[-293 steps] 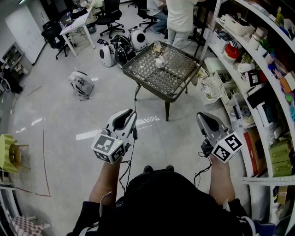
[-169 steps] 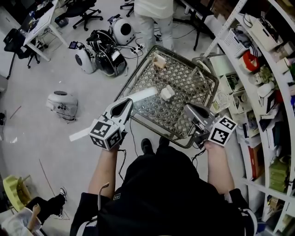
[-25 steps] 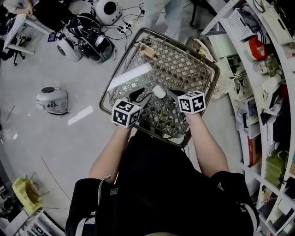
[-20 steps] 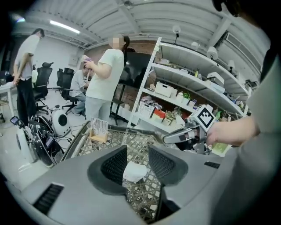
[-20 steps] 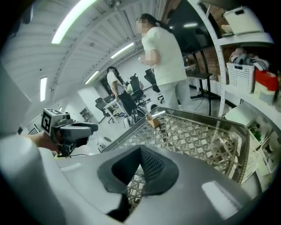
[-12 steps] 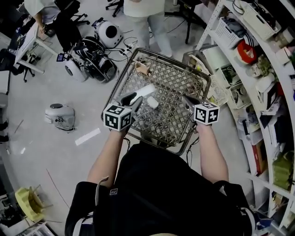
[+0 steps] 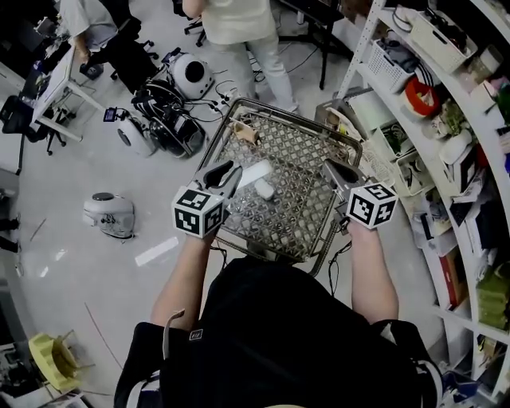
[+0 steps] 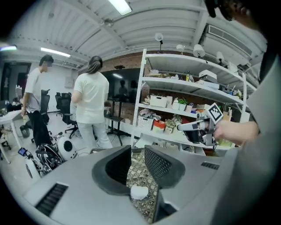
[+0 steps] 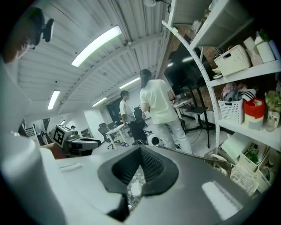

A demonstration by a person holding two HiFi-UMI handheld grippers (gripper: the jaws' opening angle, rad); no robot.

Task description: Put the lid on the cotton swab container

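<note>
Left gripper (image 8: 138, 153) hung over lattice table (image 7: 296, 227); fingers spread, closing, nothing pinched. Small white container (image 7: 264, 190) lay on table just ahead of left fingers, between both grippers. Right gripper (image 9: 140, 148) hung beside it, fingertips pressed together, empty. Tan item (image 7: 245, 133) sat near table's far edge.

Shared robotics lab or workshop-office, seen mostly from above. A low metal lattice table (image 7: 299, 159) stands on a pale polished floor (image 7: 96, 151). Right of the table, curved white shelving (image 7: 437, 147) carries baskets, boxes and small goods. Beyond the table's far-left corner, round white-and-black machines (image 7: 191, 76) sit among loose cables (image 7: 231, 84). Farther left of the table are a white desk (image 7: 57, 80) and black office chairs (image 7: 127, 56). A person (image 7: 227, 20) stands past the table's far edge. Strip lights (image 9: 96, 44) line a ribbed ceiling (image 8: 88, 26).
</note>
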